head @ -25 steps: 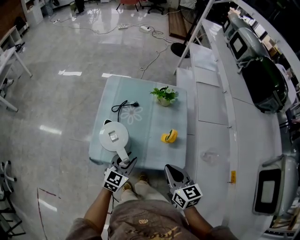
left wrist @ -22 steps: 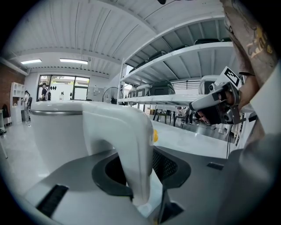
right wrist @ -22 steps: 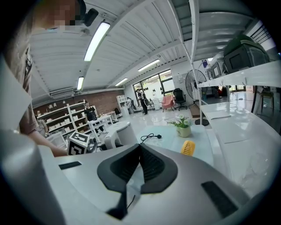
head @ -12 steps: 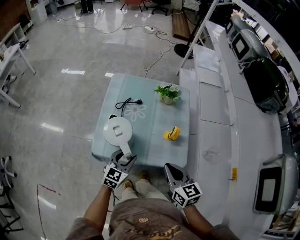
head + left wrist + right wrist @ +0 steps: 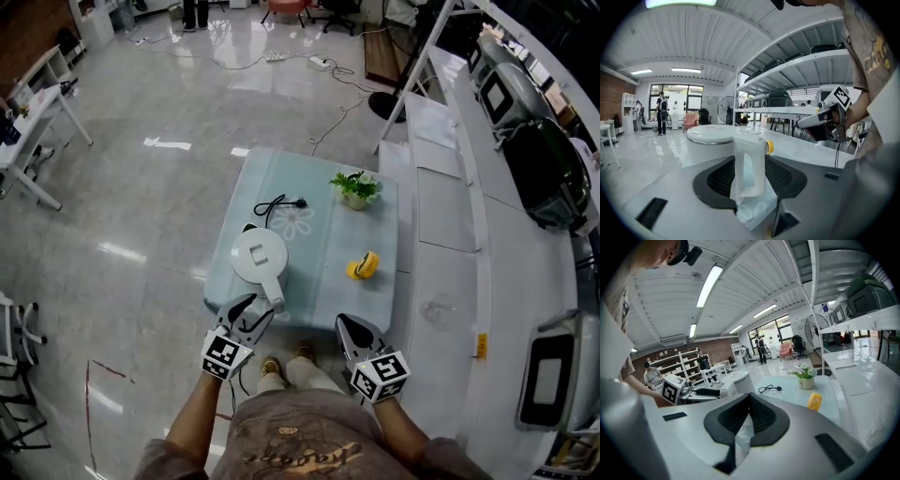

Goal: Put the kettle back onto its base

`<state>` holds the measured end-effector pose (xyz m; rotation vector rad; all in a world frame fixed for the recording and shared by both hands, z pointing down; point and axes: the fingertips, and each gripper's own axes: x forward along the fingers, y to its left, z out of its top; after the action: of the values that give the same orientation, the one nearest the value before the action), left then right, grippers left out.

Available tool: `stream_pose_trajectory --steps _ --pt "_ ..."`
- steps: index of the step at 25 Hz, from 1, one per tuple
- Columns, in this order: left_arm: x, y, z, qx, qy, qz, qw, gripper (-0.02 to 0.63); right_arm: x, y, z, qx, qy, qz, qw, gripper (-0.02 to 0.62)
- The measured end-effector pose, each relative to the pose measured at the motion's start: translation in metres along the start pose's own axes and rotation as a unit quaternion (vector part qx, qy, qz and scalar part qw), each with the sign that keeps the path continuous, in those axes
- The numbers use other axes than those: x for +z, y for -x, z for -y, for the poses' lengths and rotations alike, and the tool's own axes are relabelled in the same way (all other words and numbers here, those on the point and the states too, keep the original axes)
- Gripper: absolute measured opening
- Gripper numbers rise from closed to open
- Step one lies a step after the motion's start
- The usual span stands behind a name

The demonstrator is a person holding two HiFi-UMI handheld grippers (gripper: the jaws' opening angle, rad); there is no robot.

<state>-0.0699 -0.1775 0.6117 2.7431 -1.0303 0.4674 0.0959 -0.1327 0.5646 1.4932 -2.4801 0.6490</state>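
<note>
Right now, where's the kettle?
In the head view, the kettle stands on the table's near-left part, handle between the opening jaws of the left hand-held gripper; the black cord lies just beyond.

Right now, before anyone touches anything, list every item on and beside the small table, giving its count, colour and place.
table: one, pale blue-green top, on the shiny floor in front of the person
kettle: one, white, near-left part of the table, handle toward the person
cord: one, black, on the table beyond the kettle
potted plant: one, green, far-right corner of the table
yellow object: one, right side of the table, too small to identify
counter: one, white, along the table's right side
left gripper: one, grey and black, at the table's near edge, jaws opening, kettle handle in line between them, not gripped
right gripper: one, same colours, at the near edge further right, jaws together, empty
</note>
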Motion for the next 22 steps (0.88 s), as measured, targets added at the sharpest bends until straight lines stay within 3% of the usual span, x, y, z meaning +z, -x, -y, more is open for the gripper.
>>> stream_pose_trajectory --steps 11,22 --pt "0.082 0.052 -0.024 0.051 0.060 0.075 0.9940 0.206 0.038 -0.010 -0.005 0.012 0.017 0.034 0.999 -0.008" --pt "0.116 0.084 -0.023 0.098 0.081 0.115 0.9851 0.206 0.075 -0.004 -0.001 -0.010 0.046 0.080 0.996 -0.008"
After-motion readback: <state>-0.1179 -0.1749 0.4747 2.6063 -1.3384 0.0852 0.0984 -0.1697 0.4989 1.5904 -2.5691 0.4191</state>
